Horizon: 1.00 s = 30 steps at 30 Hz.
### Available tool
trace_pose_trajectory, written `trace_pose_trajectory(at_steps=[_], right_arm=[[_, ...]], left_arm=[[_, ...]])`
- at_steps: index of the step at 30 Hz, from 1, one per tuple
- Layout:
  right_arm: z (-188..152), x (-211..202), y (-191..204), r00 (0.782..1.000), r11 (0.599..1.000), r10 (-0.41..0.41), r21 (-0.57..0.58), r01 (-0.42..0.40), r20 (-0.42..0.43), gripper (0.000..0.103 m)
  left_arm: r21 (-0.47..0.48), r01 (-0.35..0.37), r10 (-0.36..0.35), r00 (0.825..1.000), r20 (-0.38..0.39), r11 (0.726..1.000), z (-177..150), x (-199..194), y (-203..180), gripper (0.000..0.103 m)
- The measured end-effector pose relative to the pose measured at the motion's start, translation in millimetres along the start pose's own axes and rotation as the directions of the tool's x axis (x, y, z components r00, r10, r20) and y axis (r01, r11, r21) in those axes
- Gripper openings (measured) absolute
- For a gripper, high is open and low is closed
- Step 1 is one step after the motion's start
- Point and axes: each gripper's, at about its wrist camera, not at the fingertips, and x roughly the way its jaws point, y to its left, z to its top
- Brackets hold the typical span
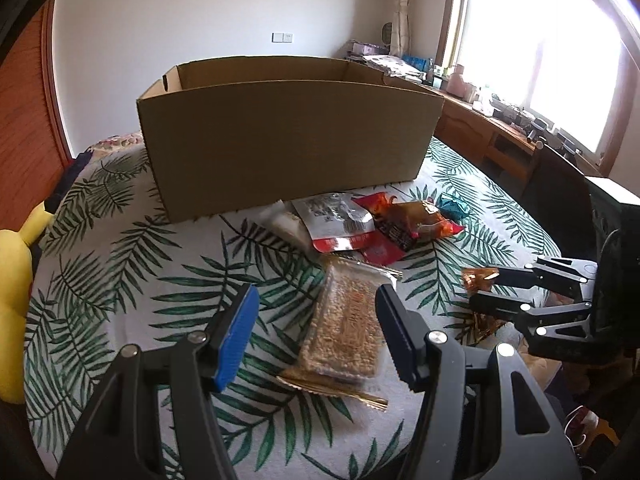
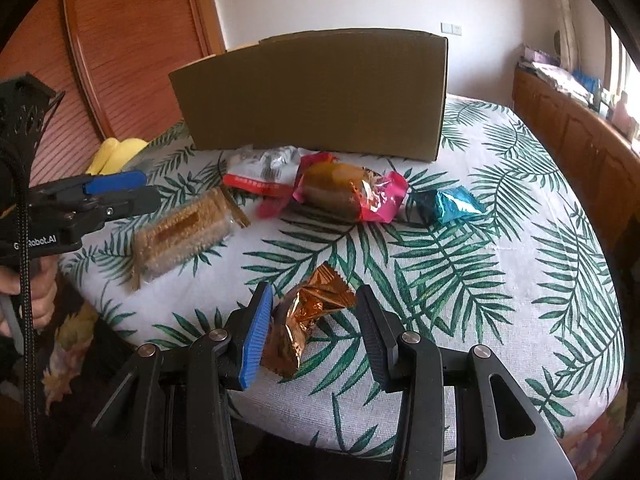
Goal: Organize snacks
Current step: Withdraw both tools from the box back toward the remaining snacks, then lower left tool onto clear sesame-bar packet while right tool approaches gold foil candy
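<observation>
Both sets of fingers apart, nothing clamped. Your left gripper straddles the grain bar pack; your right gripper straddles the copper foil snack, both near the cardboard box. Lower squarely, pinch mid-body, avoid the crimped ends.

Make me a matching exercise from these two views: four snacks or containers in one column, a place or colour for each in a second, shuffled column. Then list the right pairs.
Things:
1. cardboard box
2. copper foil packet
3. grain bar in clear wrap
4. teal foil packet

Descriptions:
A. lies between the open fingers of the right gripper
B. stands open-topped at the far side of the leaf-print cloth
C. lies ahead of the open left gripper, between its fingers
D. lies to the right of the pink-wrapped snack

Pairs: 1-B, 2-A, 3-C, 4-D
</observation>
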Motion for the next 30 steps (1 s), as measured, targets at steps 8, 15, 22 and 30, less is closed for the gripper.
trace_pose_trajectory(at_steps=[8, 15, 22, 30], right_arm=[[-7.2, 1.7, -0.5, 0.999, 1.0, -0.019, -0.006, 0.02, 0.027, 0.043], [-12.7, 2.3, 8.2, 0.995, 0.997, -0.075, -0.032, 0.077, 0.07, 0.044], [-13.5, 3.3, 8.8, 0.993, 0.996, -0.082, -0.014, 0.083, 0.088, 0.044], [-14.0, 2.2, 6.5, 0.993, 0.997, -0.074, 0.003, 0.074, 0.092, 0.044]], left_arm=[[0.048, 0.005, -0.003, 0.999, -0.034, 0.999, -4.3, 12.2, -12.3, 0.061], [0.082, 0.027, -0.019, 0.996, -0.091, 0.996, -7.5, 27.7, -20.5, 0.061], [0.136, 0.015, 0.006, 0.988, -0.153, 0.991, -7.4, 42.9, -27.3, 0.061], [0.145, -0.011, 0.033, 0.988, -0.151, 0.989, -3.3, 50.1, -28.7, 0.069]])
